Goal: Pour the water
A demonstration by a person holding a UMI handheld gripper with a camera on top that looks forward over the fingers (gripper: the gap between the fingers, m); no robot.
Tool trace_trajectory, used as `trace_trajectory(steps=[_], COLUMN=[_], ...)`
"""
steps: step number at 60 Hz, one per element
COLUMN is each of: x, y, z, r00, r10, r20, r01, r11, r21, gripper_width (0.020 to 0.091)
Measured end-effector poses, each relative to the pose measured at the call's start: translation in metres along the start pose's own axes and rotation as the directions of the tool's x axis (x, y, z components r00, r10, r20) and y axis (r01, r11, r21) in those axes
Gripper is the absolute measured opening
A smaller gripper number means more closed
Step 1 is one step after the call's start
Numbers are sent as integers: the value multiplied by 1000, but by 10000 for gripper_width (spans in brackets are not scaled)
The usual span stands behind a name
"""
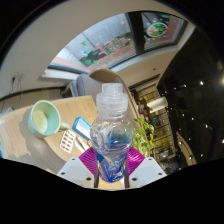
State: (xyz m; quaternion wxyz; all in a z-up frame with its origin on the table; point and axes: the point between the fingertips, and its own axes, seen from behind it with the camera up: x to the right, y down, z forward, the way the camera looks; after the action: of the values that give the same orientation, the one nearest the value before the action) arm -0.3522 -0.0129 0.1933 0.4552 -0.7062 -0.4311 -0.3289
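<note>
A clear plastic bottle (pixel 111 135) with a white cap stood upright between the gripper's (pixel 112 170) fingers, its lower part holding blue-tinted liquid. Both fingers pressed against the bottle's sides, the magenta pads (pixel 90 159) showing against the base at left and right, so the fingers were closed on the bottle. The bottle appeared lifted or held close in front of the camera, hiding much of what lay behind it.

Beyond the bottle and to its left, a pale green cup (pixel 44 119) sat on a light wooden surface (pixel 68 108), well apart from the bottle, its mouth open and facing upward. Between the cup and the bottle, near the surface's nearer edge, lay a small blue-and-white packet (pixel 82 127) and, just beside it, a flat white item with a pattern (pixel 67 143); what they were could not be told. A chair back (pixel 92 86) stood behind the surface's far edge. To the right of the bottle some green leaves (pixel 145 132) showed, and further back were shelves (pixel 153 105) with small things on them. Overhead, large windows (pixel 105 45) let in daylight.
</note>
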Motion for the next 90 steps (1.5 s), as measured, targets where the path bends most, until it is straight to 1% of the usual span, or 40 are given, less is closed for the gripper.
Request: trace_trajectory(steps=[4, 7, 14, 21, 27, 32, 41, 43, 44, 45, 47, 48, 50, 54, 57, 61, 63, 64, 68, 71, 72, 75, 79, 85, 90], x=[19, 24, 26, 13, -7, -25, -55, -64, -64, -60, -62, -60, -60, -58, -59, -60, -64, -67, -75, -75, -75, -70, -63, -50, -43], y=[3, 6, 31, 53, 69, 84, 98, 103, 104, 102, 105, 105, 107, 108, 108, 108, 110, 112, 114, 117, 119, 123, 129, 143, 141], z=[-7, -9, -4, 6, 19, 36, 52, 54, 54, 52, 50, 50, 49, 49, 49, 50, 50, 49, 42, 33, 28, 13, -14, -63, -108], r00=[982, 944, 792, 630, 529, 512, 468, 463, 463, 456, 448, 443, 428, 410, 412, 417, 419, 420, 424, 441, 446, 463, 485, 535, 543], r10=[187, 325, 594, 746, 812, 821, 843, 845, 845, 849, 854, 857, 865, 875, 875, 873, 872, 872, 866, 861, 859, 854, 849, 832, 830], r20=[20, 52, 141, 214, 247, 251, 264, 268, 266, 267, 265, 263, 262, 258, 256, 253, 252, 250, 264, 254, 252, 236, 210, 147, 131], r01=[-188, -328, -605, -766, -834, -842, -861, -861, -861, -871, -877, -882, -891, -901, -899, -893, -886, -882, -863, -849, -847, -837, -822, -789, -780], r11=[981, 941, 794, 643, 552, 538, 502, 500, 500, 487, 477, 469, 452, 433, 436, 445, 453, 458, 475, 492, 496, 509, 524, 554, 556], r21=[55, 78, 52, 14, -27, -41, -77, -92, -91, -59, -55, -42, -40, -38, -42, -63, -94, -114, -170, -192, -192, -200, -224, -265, -288], gripper_width=[342, 340, 341, 342, 340, 341, 346, 359, 367, 365, 367, 367, 388, 403, 452, 500, 528, 561, 740, 849, 870, 846, 861, 854, 857])
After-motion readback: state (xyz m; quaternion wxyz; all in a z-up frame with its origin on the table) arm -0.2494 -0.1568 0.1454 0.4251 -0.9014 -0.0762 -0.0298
